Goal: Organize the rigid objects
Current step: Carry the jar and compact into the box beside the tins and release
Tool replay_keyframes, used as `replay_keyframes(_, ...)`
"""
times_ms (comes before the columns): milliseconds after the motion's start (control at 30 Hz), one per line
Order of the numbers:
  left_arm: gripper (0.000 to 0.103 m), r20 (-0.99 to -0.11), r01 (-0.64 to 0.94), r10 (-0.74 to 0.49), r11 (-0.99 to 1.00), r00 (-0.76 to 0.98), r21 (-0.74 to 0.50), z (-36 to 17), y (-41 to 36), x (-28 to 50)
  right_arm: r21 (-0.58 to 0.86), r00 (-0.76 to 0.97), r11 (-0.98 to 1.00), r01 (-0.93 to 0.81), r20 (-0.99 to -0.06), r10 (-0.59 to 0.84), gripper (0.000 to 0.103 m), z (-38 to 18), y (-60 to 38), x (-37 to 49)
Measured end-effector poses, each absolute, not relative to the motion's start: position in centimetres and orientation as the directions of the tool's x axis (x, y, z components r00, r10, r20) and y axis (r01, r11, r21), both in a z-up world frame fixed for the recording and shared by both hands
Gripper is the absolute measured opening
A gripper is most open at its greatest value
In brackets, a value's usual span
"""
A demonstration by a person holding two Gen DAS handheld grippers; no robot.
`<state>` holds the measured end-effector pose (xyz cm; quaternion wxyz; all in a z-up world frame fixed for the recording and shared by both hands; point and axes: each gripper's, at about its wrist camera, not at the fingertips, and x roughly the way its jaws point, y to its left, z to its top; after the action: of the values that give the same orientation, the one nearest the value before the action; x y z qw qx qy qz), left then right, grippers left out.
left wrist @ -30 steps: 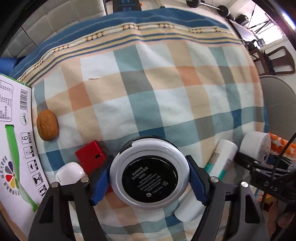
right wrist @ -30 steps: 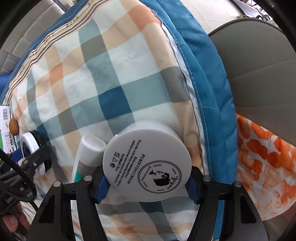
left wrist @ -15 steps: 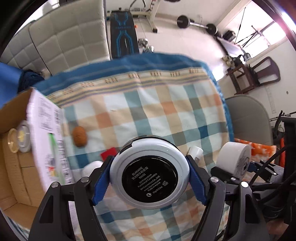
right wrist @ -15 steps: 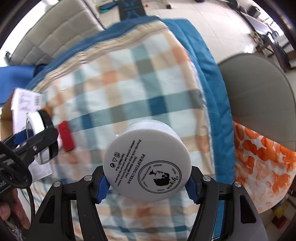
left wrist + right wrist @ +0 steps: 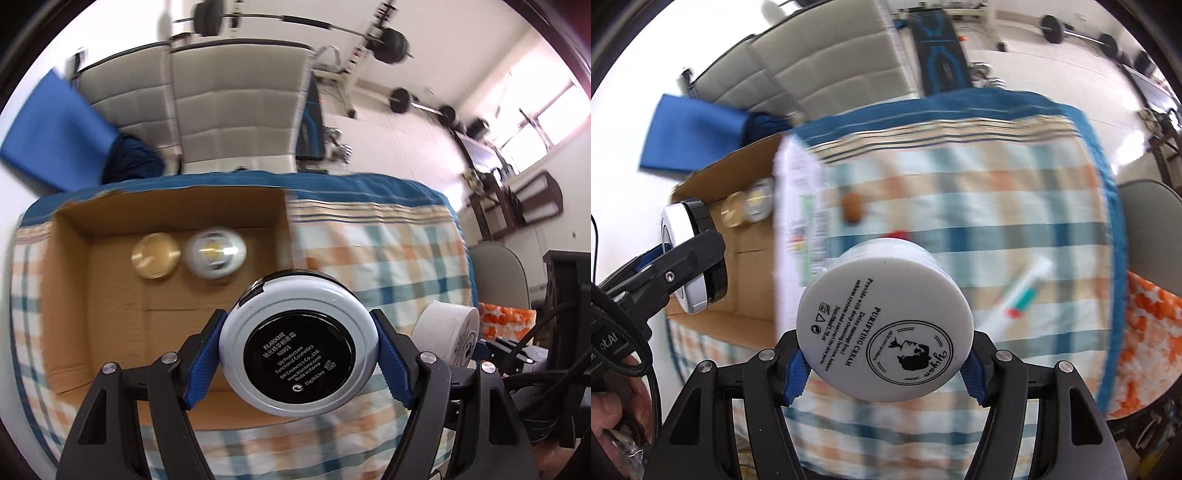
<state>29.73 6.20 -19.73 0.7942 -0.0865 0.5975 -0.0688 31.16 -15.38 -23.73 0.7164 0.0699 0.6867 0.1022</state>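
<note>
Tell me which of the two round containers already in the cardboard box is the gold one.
The gold-lidded jar, on the left in the left wrist view. The jar beside it is white-rimmed with a shiny centre.

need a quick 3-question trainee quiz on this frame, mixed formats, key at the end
1. True or false: the left gripper is clamped on the round compact with the black label.
2. How many round items already lie in the cardboard box? A) none B) two C) four
3. Fill in: the right gripper holds the white ______ jar, going by its printed label.

Key: 1 true; 2 B, a gold lid and a clear-topped jar side by side; 3 purifying cream.
</note>
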Motion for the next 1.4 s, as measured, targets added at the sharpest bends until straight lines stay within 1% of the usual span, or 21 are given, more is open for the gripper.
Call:
replay_keyframes(200,0.074,-0.945,-0.089,-0.165,0.976,0.283,-0.197,-20.4,14.8,28.8,0.297,0.005,0.949,-0.104,-0.954,0.299,0.069,-24.4,-5.8,30.9)
replay_keyframes(367,0.074,-0.961,-0.128,-0.121,0.979,0.249,-0.157,-23.2,20.0,30.1,0.275,-0.013,0.954,-0.123,-0.961,0.275,0.069,-26.5,0.7,32.0)
replay_keyframes(567,0.074,-0.978,-0.141,-0.108,0.981,0.180,-0.134,-28.3,23.7,32.7,0.208,-0.062,0.974,-0.094,-0.977,0.202,0.069,-31.3,5.4,34.2)
replay_keyframes(733,0.074,-0.985,-0.168,-0.133,0.974,0.110,-0.151,-32.9,25.5,34.3,0.149,-0.105,0.987,-0.056,-0.984,0.142,0.069,-35.3,7.6,35.5)
replay_keyframes(967,0.074,-0.988,-0.152,-0.144,0.977,0.063,-0.152,-36.1,25.8,35.9,0.094,-0.134,0.995,-0.041,-0.987,0.088,0.069,-38.4,9.7,36.5)
replay_keyframes(1200,0.075,-0.991,-0.109,-0.114,0.987,0.070,-0.121,-37.0,25.5,37.9,0.074,-0.142,0.997,0.001,-0.987,0.074,0.070,-40.0,11.0,36.9)
replay_keyframes(1400,0.076,-0.994,-0.095,-0.094,0.990,0.059,-0.099,-36.6,25.7,38.5,0.067,-0.151,0.997,0.036,-0.986,0.072,0.070,-40.8,9.9,36.7)
